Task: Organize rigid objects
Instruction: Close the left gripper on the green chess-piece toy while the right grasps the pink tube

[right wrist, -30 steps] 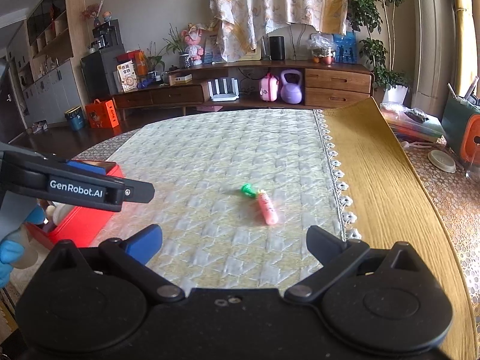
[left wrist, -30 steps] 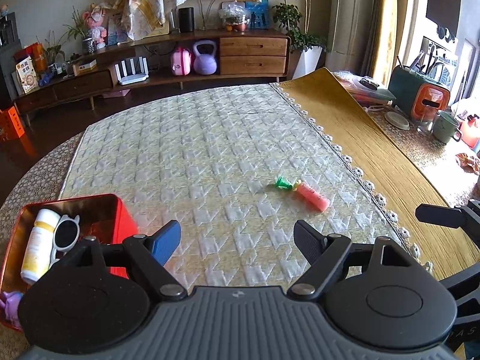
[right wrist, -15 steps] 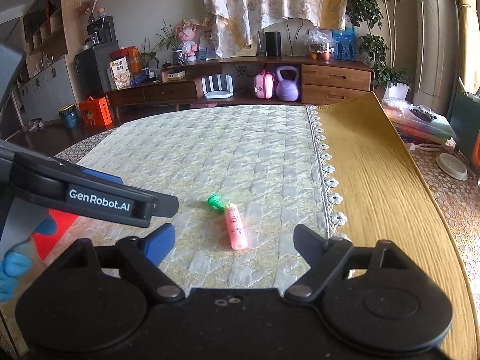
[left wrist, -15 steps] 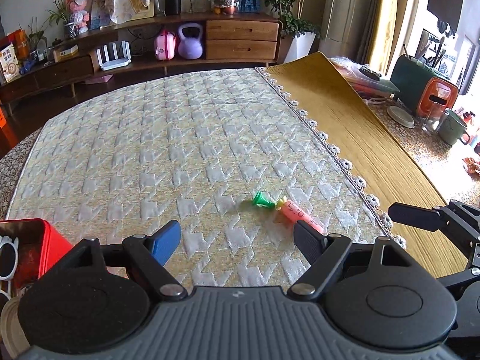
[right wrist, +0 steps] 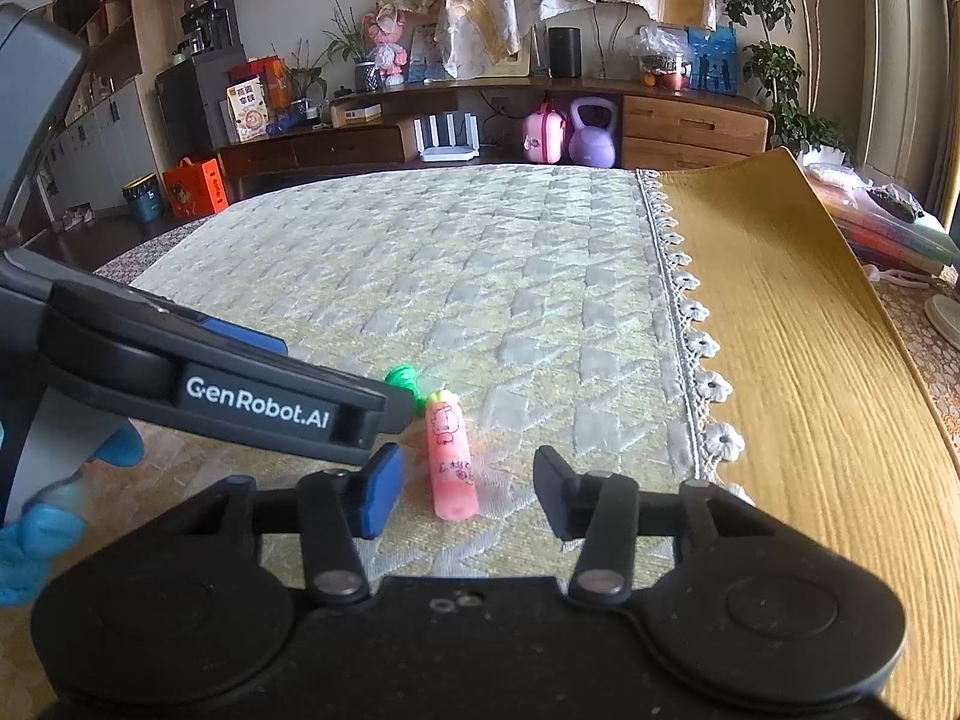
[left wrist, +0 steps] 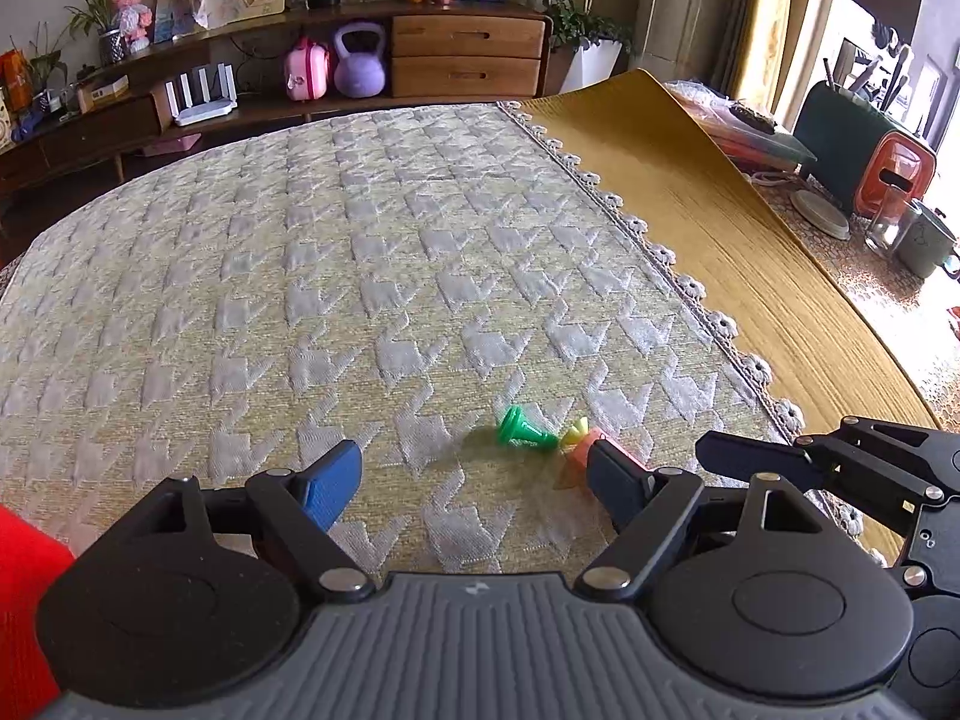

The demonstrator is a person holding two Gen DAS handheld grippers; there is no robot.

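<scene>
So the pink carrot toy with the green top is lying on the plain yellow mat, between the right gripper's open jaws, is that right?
Not quite: the pink carrot toy lies on the patterned quilted cloth, not the plain yellow mat. The right wrist view shows it between the right gripper's open jaws, which have just been closing.

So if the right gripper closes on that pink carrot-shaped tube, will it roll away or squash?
The pink tube looks round and lies flat on the textured cloth, so it could roll sideways, though the weave probably checks it. It looks like hard plastic, likely stiff and light. The right gripper, just closing, straddles it without touching.
</scene>
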